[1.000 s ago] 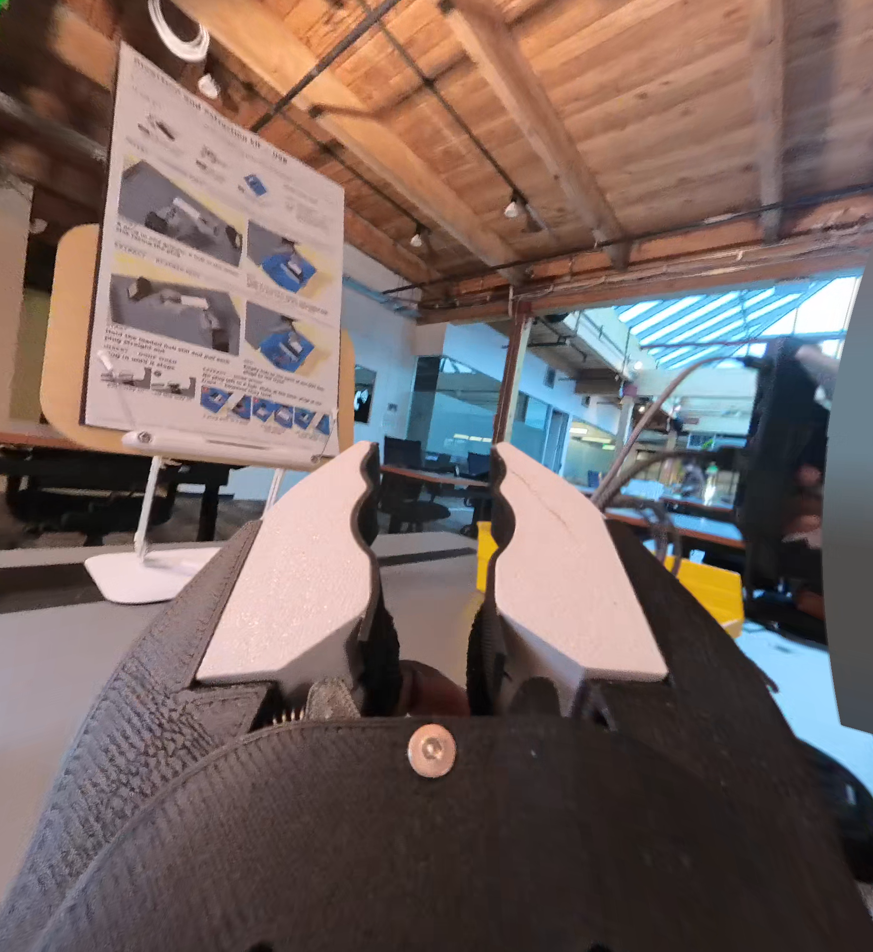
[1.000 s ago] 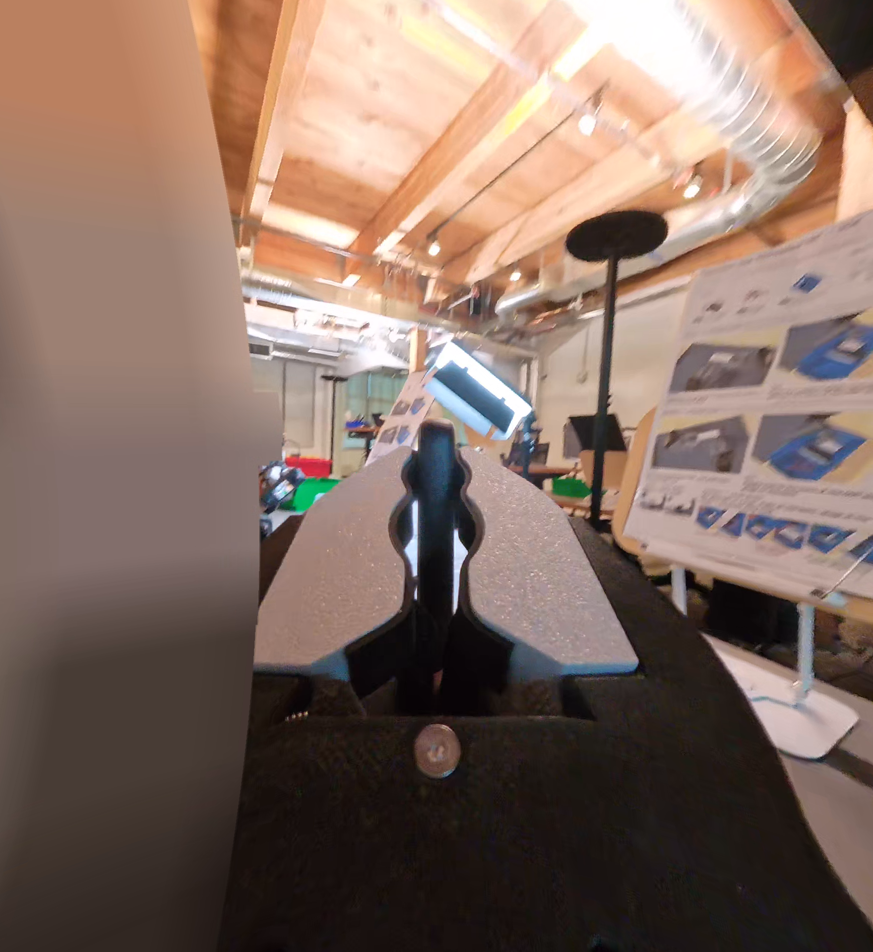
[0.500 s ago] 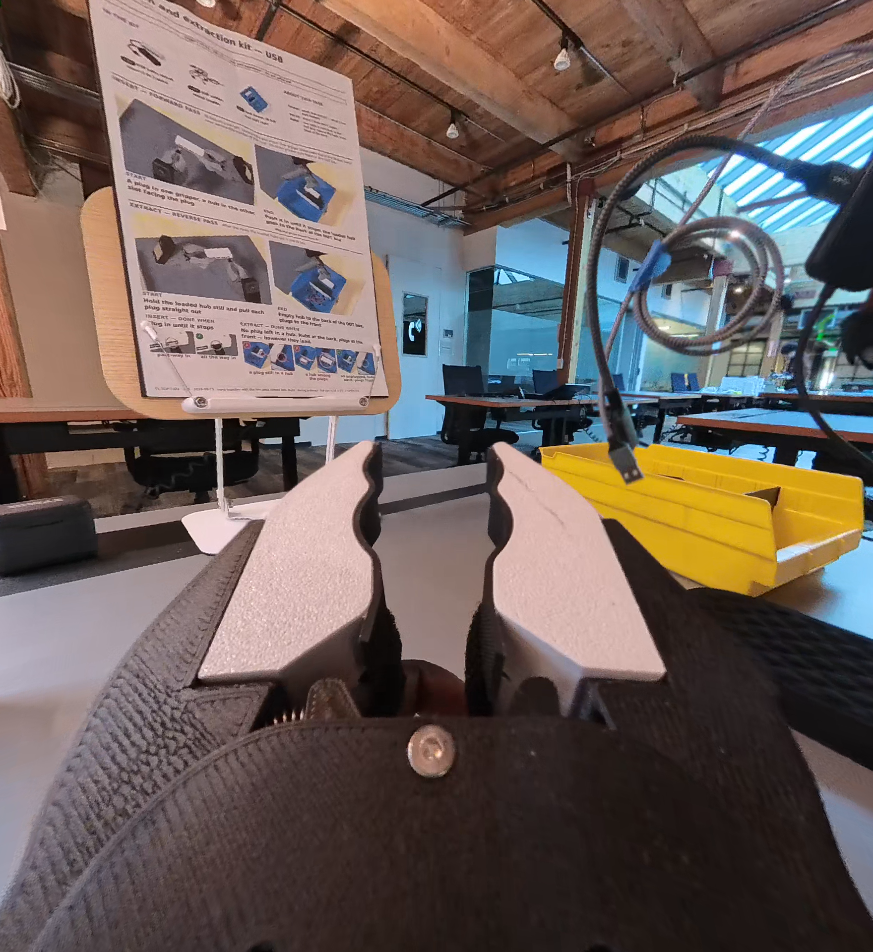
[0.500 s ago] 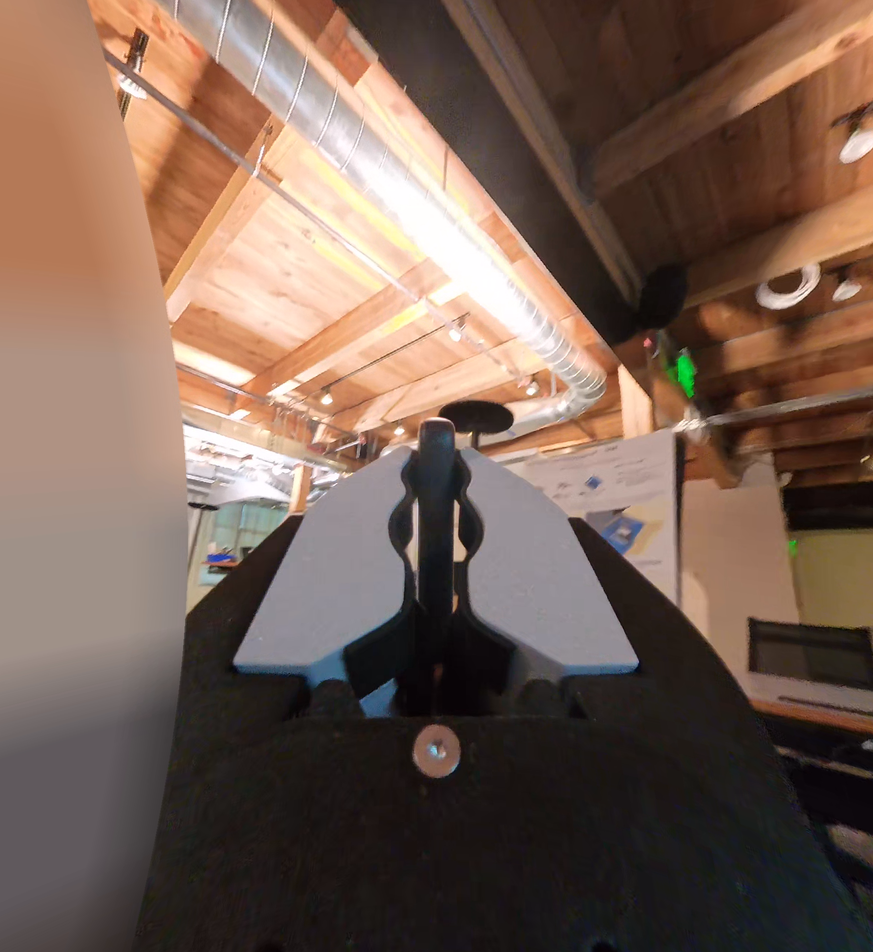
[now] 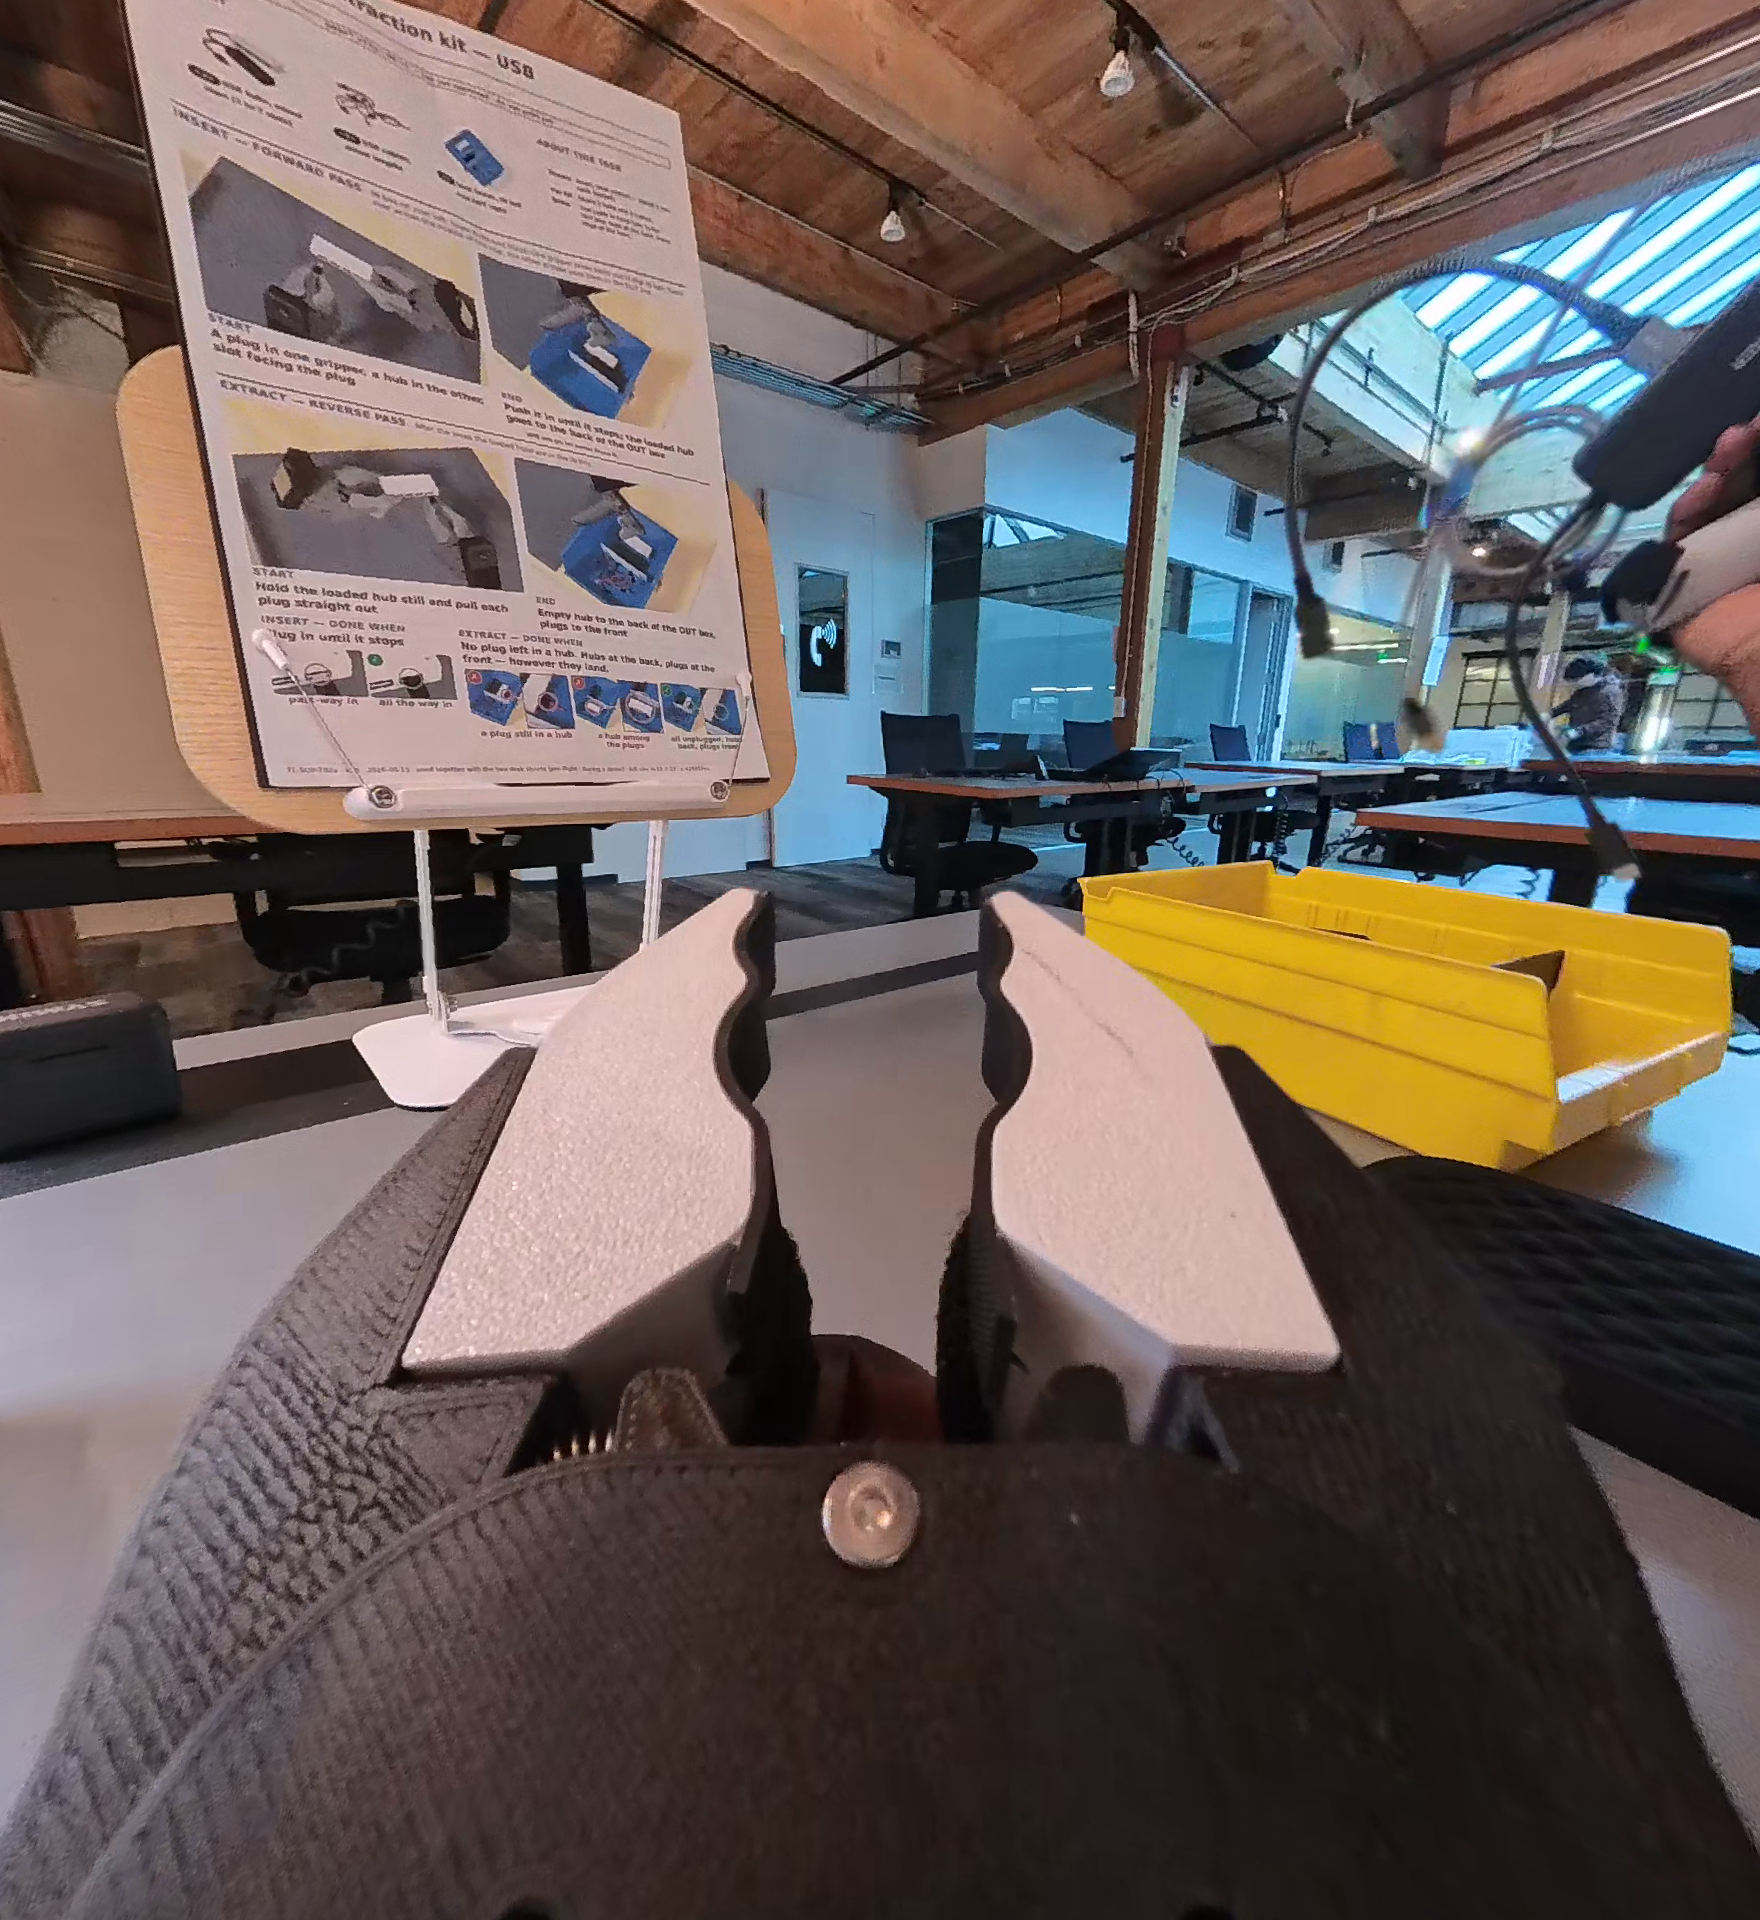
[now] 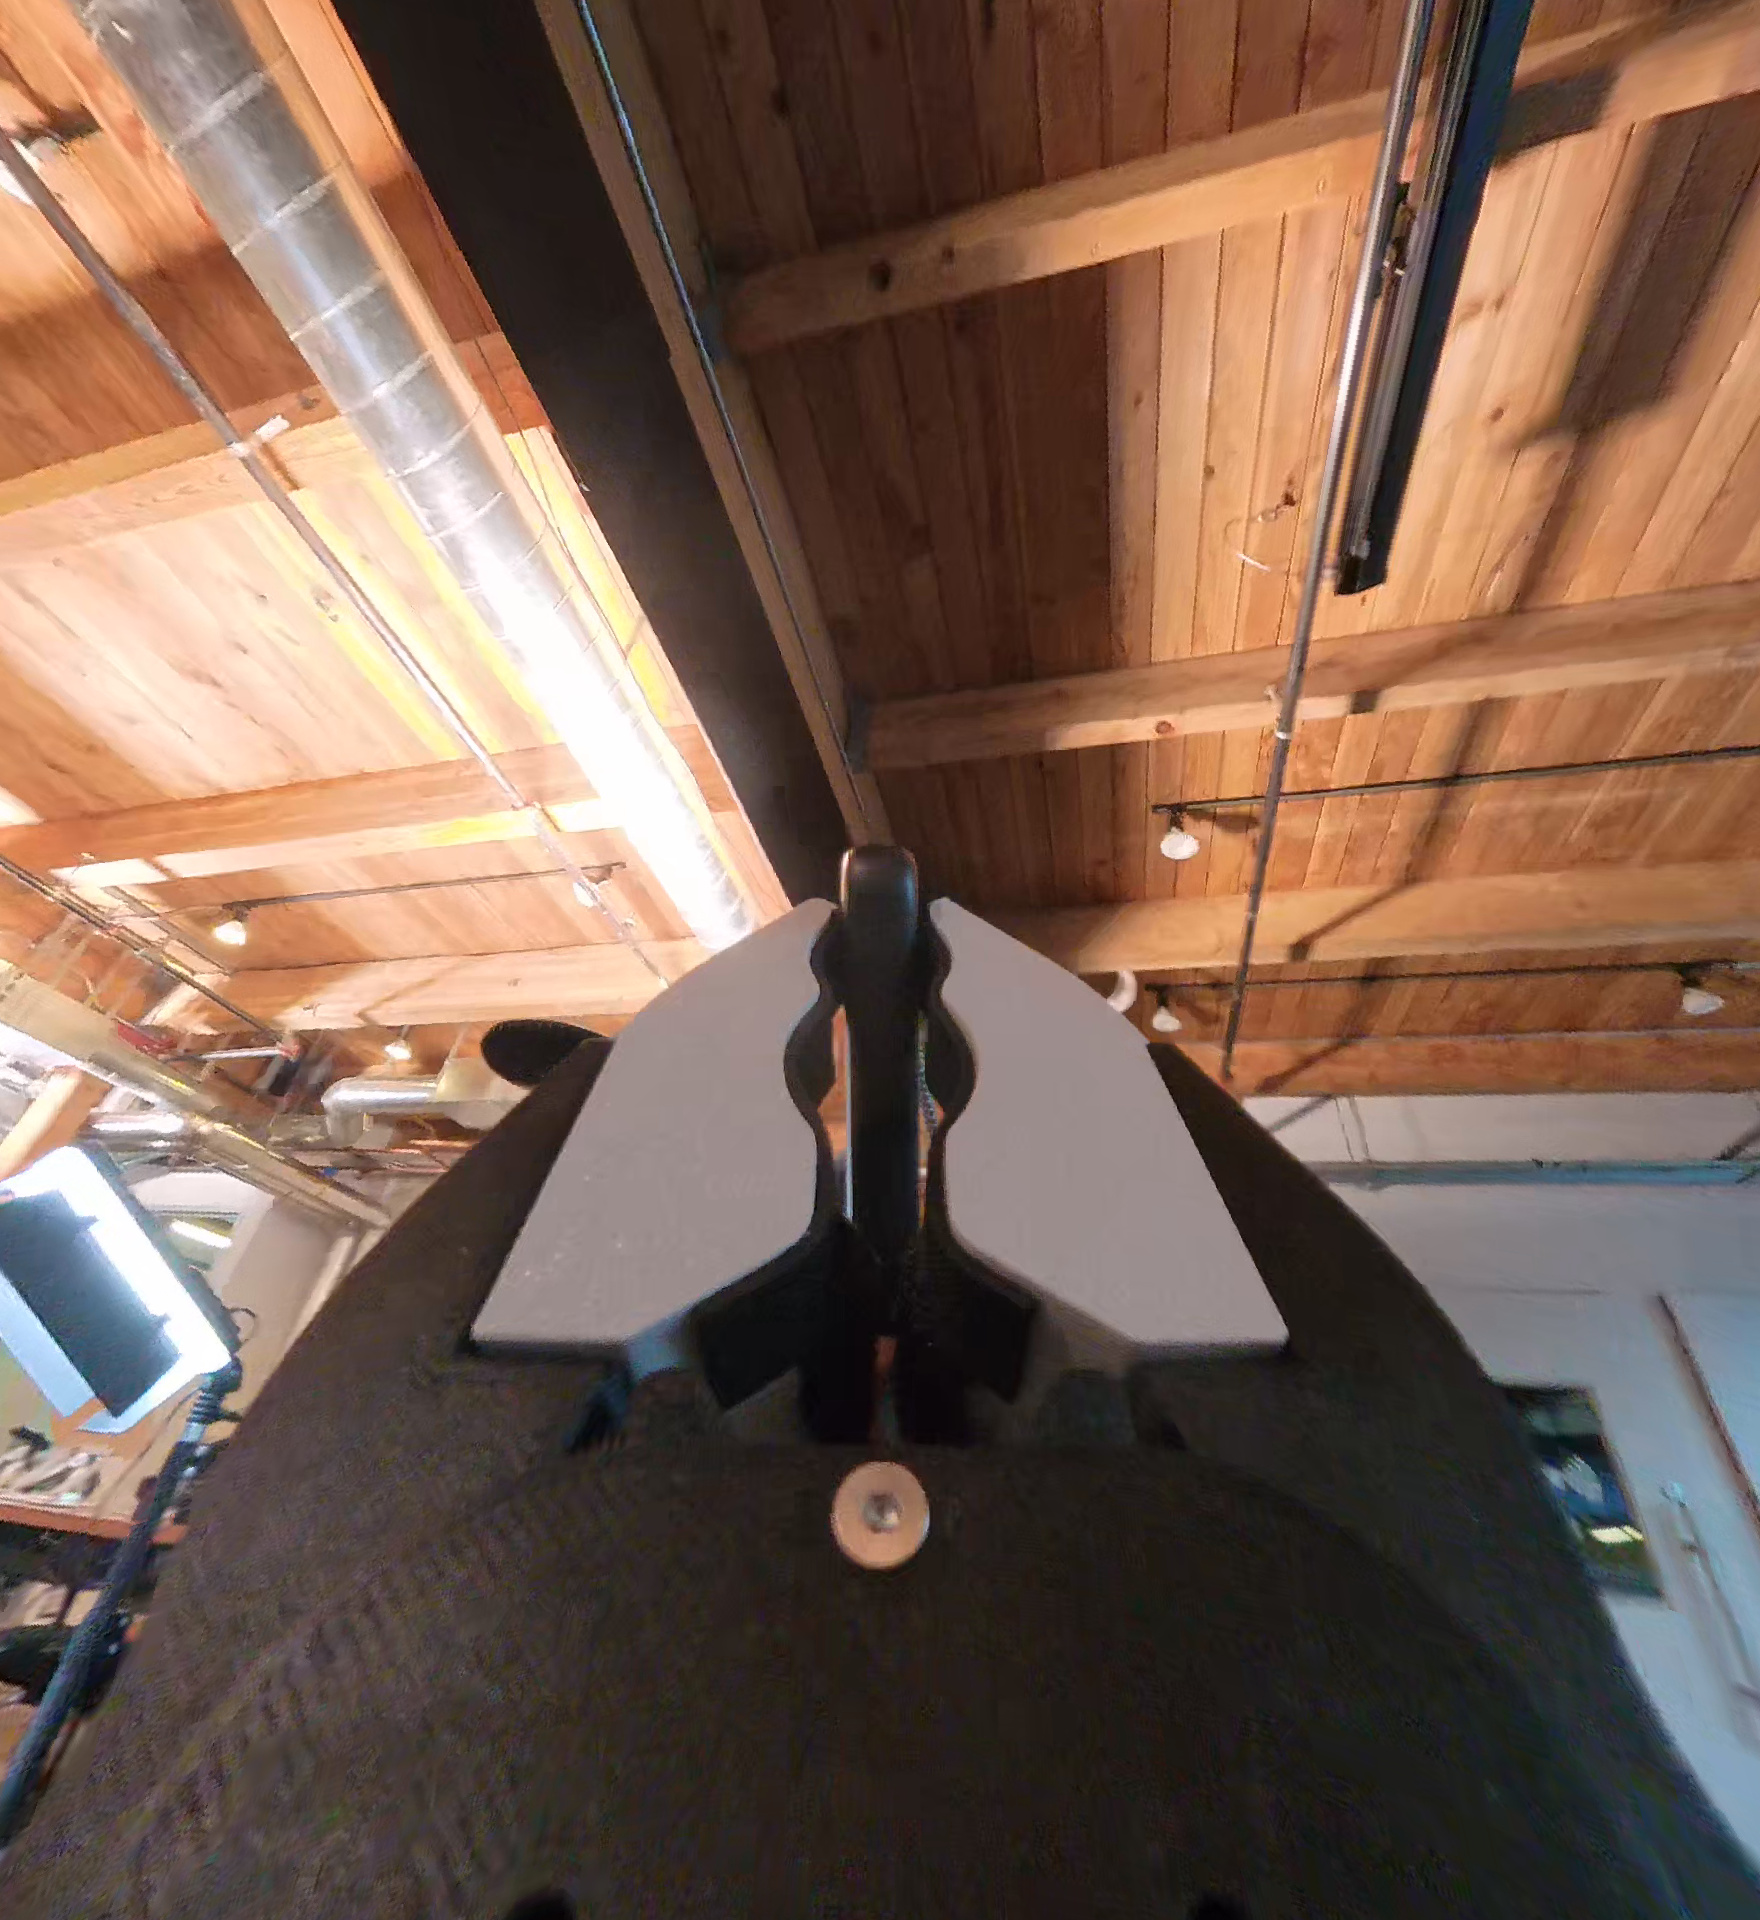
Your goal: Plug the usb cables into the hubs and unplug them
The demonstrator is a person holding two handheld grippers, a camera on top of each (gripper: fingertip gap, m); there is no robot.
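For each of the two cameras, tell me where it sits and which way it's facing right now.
Left wrist view: on the left gripper, low over the grey table, facing level toward a yellow bin and instruction board; its open fingers show.
Right wrist view: on the right gripper, tilted at the wooden ceiling; fingers clamp a black hub.
Shared: that hub, held aloft with dangling cables.
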